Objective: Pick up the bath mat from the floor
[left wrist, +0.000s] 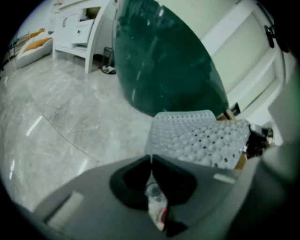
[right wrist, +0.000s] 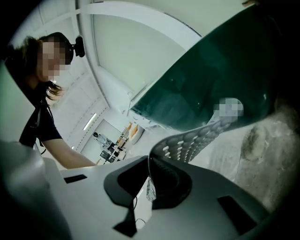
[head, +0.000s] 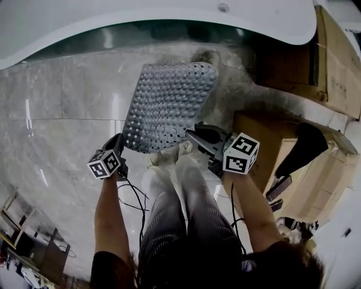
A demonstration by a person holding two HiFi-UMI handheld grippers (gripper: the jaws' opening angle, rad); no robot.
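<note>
The bath mat (head: 169, 104), grey, studded and full of small holes, is held by its near edge between the two grippers, in front of the person's legs (head: 180, 209) and over the marble floor (head: 62, 113). The left gripper (head: 121, 145) has its jaws pressed together on the mat's near left corner. In the left gripper view the mat (left wrist: 197, 138) spreads away from the closed jaw tips (left wrist: 151, 161), with its edge pinched between them. The right gripper (head: 192, 135) is likewise clamped on the near right corner. In the right gripper view the mat (right wrist: 194, 138) curves up and away from the closed jaws (right wrist: 150, 161). The mat's near end is clear of the floor; whether its far edge touches the floor by the bathtub I cannot tell. The bathtub (head: 141, 17) lies just beyond the mat, with a white rim above a dark green side panel (head: 158, 31). Its inside does not show, so what it holds cannot be told. At the right stand two cardboard boxes. The far box (head: 338, 62) sits near the tub's end and shows only its outer faces. The near box (head: 316, 175) is open at the top and a dark curved thing (head: 302, 147) lies across its rim; nothing else in it can be made out. Black cables (head: 135, 197) trail down between the left arm and the legs.
</note>
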